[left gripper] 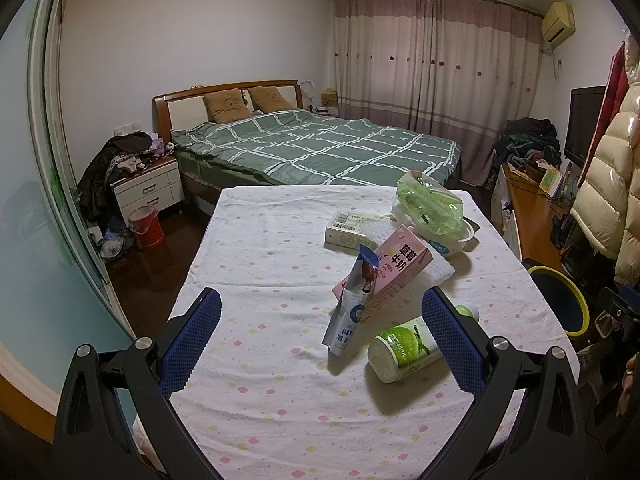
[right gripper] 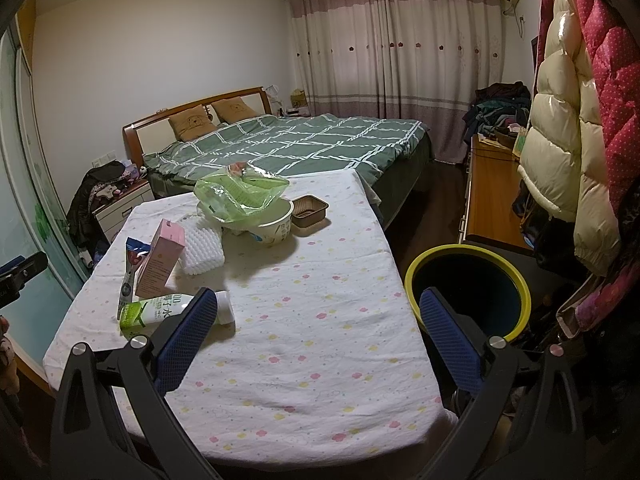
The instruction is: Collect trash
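Note:
Trash lies on a table with a dotted white cloth point(left gripper: 260, 280) point(right gripper: 320, 280). A green-labelled bottle point(left gripper: 404, 346) point(right gripper: 156, 312) lies on its side. Beside it are a pink milk carton point(left gripper: 394, 276) point(right gripper: 160, 260), a silver and blue pouch point(left gripper: 352, 312) point(right gripper: 130, 272), a small white box point(left gripper: 352, 230), white foam point(right gripper: 202, 248), a green plastic bag point(left gripper: 430, 204) point(right gripper: 240, 194) over a paper bowl point(right gripper: 276, 224), and a brown tray point(right gripper: 308, 208). A yellow-rimmed bin point(right gripper: 468, 292) point(left gripper: 560, 300) stands right of the table. My left gripper point(left gripper: 320, 340) is open over the cloth; my right gripper point(right gripper: 316, 340) is open near the bin.
A bed with a green checked quilt point(left gripper: 320, 148) stands behind the table. A nightstand piled with clothes point(left gripper: 144, 184) and a red bucket point(left gripper: 146, 226) are at the left. A wooden desk point(right gripper: 492, 200) and hanging coats point(right gripper: 568, 120) are at the right.

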